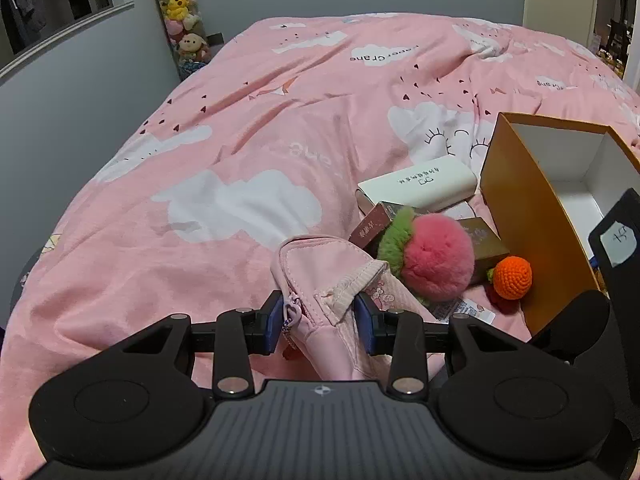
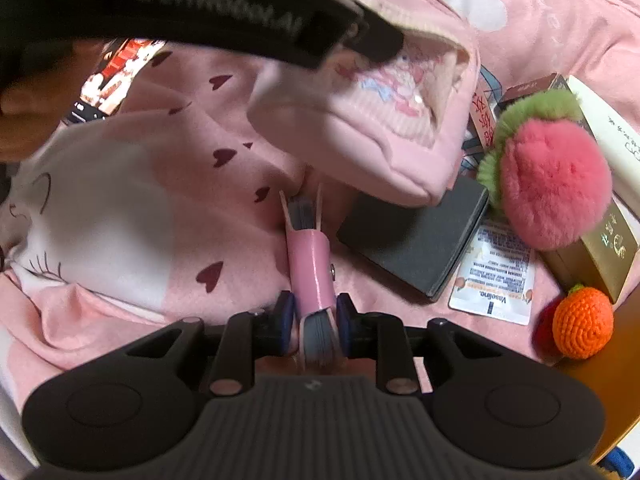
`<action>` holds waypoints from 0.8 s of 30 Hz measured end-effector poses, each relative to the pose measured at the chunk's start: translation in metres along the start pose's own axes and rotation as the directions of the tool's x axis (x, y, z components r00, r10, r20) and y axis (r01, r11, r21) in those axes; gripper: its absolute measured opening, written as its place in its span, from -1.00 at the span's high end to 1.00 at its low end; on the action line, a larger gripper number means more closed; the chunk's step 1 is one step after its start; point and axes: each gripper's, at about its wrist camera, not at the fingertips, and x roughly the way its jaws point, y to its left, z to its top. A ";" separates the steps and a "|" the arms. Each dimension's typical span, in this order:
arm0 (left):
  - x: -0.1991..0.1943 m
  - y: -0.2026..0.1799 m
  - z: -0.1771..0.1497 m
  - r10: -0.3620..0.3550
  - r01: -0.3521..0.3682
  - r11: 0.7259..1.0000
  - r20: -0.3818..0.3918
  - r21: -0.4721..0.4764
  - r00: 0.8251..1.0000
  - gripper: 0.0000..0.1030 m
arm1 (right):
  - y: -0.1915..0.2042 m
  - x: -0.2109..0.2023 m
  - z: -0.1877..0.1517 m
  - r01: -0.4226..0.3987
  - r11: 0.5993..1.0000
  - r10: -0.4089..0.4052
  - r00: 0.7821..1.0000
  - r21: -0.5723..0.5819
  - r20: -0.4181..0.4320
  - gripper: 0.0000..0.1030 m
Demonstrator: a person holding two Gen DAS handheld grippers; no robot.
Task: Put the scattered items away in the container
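Observation:
My left gripper (image 1: 320, 324) is shut on a pink zip pouch (image 1: 320, 280) and holds it just above the bed. The same pouch (image 2: 372, 136) hangs at the top of the right wrist view. My right gripper (image 2: 315, 316) points steeply down, and its blue pads press both sides of a pink-handled grey brush (image 2: 310, 256) lying on the duvet. The container, an orange box with a white inside (image 1: 560, 184), stands open at the right. Beside it lie a fluffy pink ball (image 1: 436, 260), an orange crochet ball (image 1: 512, 278), a white power bank (image 1: 424, 182) and a gold box (image 1: 484, 240).
A pink cloud-print duvet (image 1: 240, 140) covers the bed. A dark flat case (image 2: 416, 236), a Vaseline sachet (image 2: 496, 284) and a small reddish box (image 1: 370, 230) lie among the items. A lit phone (image 2: 108, 80) rests at the upper left. Grey walls and a plush-toy column (image 1: 180, 20) stand behind.

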 end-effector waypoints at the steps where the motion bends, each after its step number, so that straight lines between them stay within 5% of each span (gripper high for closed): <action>1: -0.001 0.000 0.000 0.002 -0.002 1.000 0.002 -0.003 1.000 0.16 | 0.000 -0.002 -0.002 0.000 1.000 0.000 1.000 0.007 0.006 0.54; 10: -0.015 0.004 0.002 0.001 0.004 0.999 0.097 -0.050 0.995 0.16 | -0.010 -0.060 -0.025 0.037 0.993 -0.053 0.989 0.111 0.138 0.60; 17: -0.017 0.002 0.009 0.036 -0.024 0.997 0.153 -0.078 0.988 0.16 | -0.043 -0.096 -0.016 0.134 0.958 -0.194 0.954 0.254 0.229 0.60; 24: -0.008 -0.030 0.004 0.036 -0.036 0.999 0.210 -0.003 0.977 0.17 | -0.062 -0.119 -0.004 0.180 0.913 -0.286 0.922 0.365 0.260 0.60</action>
